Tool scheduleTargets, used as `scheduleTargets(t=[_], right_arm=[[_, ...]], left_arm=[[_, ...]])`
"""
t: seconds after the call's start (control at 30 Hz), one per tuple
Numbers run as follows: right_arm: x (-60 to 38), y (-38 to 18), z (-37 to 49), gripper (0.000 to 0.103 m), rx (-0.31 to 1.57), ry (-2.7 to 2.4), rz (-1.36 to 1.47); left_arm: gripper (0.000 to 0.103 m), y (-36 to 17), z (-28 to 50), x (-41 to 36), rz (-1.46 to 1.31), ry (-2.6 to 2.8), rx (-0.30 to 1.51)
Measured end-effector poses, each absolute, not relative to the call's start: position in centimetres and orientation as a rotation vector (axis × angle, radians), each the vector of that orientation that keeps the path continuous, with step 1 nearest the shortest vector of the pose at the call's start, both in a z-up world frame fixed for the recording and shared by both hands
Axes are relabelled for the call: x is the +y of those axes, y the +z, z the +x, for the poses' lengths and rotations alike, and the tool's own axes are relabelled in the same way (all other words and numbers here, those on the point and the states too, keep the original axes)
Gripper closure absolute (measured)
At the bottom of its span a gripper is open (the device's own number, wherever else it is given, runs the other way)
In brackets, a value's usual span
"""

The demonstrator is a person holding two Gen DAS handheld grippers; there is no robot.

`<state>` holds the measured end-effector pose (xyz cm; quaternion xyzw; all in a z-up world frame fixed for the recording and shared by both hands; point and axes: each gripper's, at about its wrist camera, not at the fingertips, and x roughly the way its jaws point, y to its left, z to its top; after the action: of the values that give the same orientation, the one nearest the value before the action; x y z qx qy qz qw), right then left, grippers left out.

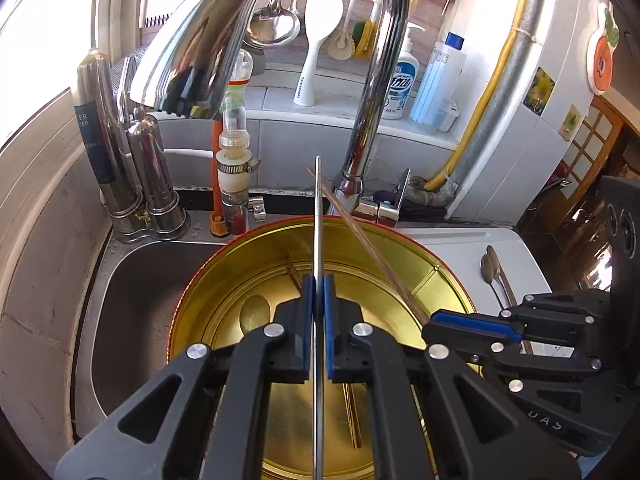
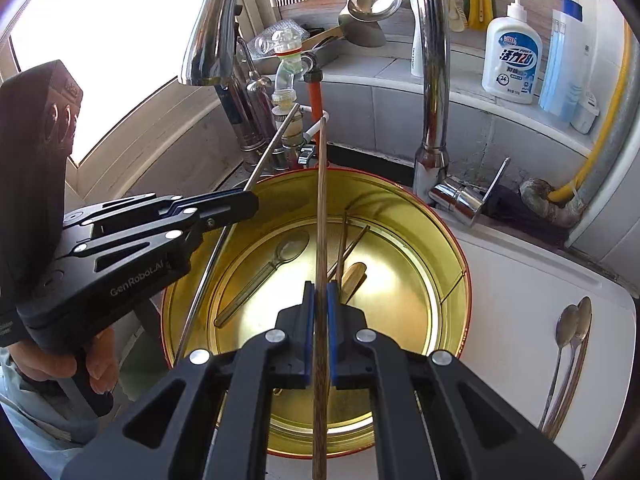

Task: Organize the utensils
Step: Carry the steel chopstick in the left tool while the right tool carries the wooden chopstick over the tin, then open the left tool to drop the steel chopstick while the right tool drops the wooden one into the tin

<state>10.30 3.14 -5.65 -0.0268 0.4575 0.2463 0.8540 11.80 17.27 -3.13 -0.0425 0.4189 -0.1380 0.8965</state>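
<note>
**Two chopsticks held over the gold tin**

Both grippers are hovering above the round gold tin (image 2: 400,200), which is sitting by the sink (image 1: 132,292) at the edge of the white table (image 2: 520,280). The left gripper (image 1: 319,280) is pinching a metal chopstick (image 1: 318,216), its jaws closed narrow on the rod, which is running straight up between the blue pads. The right gripper (image 2: 319,286) is gripping a wooden chopstick (image 2: 321,200) the same way, jaws tight on it. In the left wrist view the two sticks are crossing near their far ends.

Inside the tin, a spoon (image 2: 280,256) and several gold-coloured sticks (image 2: 343,240) are lying on the bottom. Two more spoons (image 2: 570,328) are resting side by side on the table to the right of the tin.

Crowding the space ahead, the tall chrome tap (image 2: 434,80) is arching over the tin, its spray head (image 1: 192,48) hanging close above the stick tips. Behind are a filter fitting (image 1: 234,136), steel cylinders (image 1: 132,160), a soap bottle (image 2: 514,52), hanging ladles (image 1: 276,20) and a yellow hose (image 1: 488,92). A hand (image 2: 92,364) is grasping the left gripper's handle.
</note>
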Motion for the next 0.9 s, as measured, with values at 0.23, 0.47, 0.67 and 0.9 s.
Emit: scheduleTargets(t=[0.23, 0.47, 0.67, 0.9], right_arm=[[4.6, -6.8, 11.4, 0.096, 0.994, 0.464, -0.064], [5.6, -8.9, 11.9, 0.096, 1.06, 0.433, -0.066], [5.8, -9.9, 11.6, 0.096, 1.089, 0.412, -0.079], [4.4, -9.1, 11.1, 0.05, 1.041, 0.34, -0.098]], left_arm=[[0.098, -5.0, 13.3, 18.9, -0.122, -0.311, 0.9], [0.098, -7.0, 14.2, 19.1, -0.141, -0.326, 0.951], [0.098, -8.4, 14.3, 19.4, -0.139, -0.318, 0.988], [0.023, -7.7, 12.8, 19.3, -0.006, -0.242, 0.948]])
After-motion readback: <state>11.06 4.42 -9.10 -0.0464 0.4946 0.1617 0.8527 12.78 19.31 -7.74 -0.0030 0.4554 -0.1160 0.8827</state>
